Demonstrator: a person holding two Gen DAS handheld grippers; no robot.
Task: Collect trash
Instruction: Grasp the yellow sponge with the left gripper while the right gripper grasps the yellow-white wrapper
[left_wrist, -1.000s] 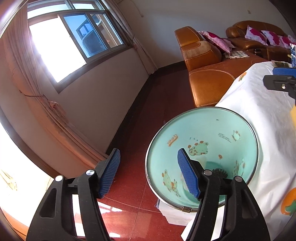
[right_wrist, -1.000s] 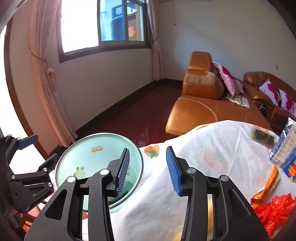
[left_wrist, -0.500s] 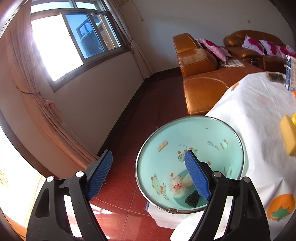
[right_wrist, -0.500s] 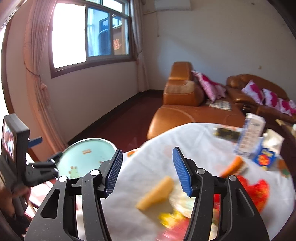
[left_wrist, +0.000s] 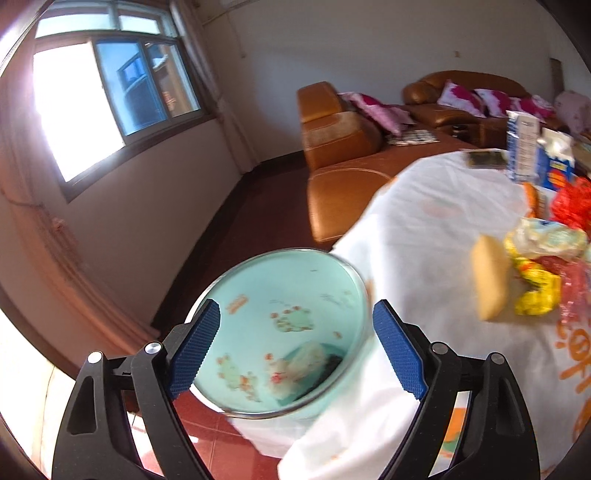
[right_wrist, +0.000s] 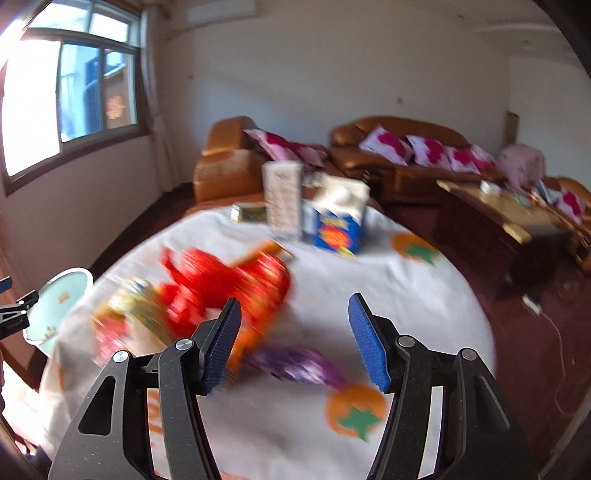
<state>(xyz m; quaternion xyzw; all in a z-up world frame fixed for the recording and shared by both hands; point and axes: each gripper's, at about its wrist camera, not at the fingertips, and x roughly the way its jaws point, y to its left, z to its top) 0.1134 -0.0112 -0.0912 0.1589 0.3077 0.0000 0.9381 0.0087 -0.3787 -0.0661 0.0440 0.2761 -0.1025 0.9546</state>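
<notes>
1. At the far left of the right wrist view, the mint-green round bin with cartoon prints (right_wrist: 61, 301) stands off the table's edge, lower than the tabletop; the left wrist view shows a few scraps already in its bottom.
2. The left gripper (left_wrist: 295, 354) hangs above the bin with its blue-padded jaws spread and nothing between them.
3. The round table under a white cloth with orange prints (right_wrist: 424, 295) carries the trash: a crumpled red plastic bag (right_wrist: 229, 284) beside a gold-and-red wrapper (right_wrist: 136, 310), and a purple foil wrapper (right_wrist: 299, 363) nearer the camera.
4. The right gripper (right_wrist: 291, 339) has its jaws apart and empty, with the purple wrapper lying below and between them.
5. Risks, as I judge them: thin foil may slip from the pads or the cloth may get pinched with it; a hurried reach could nudge the blue and white cartons (right_wrist: 338, 225) standing behind.
</notes>
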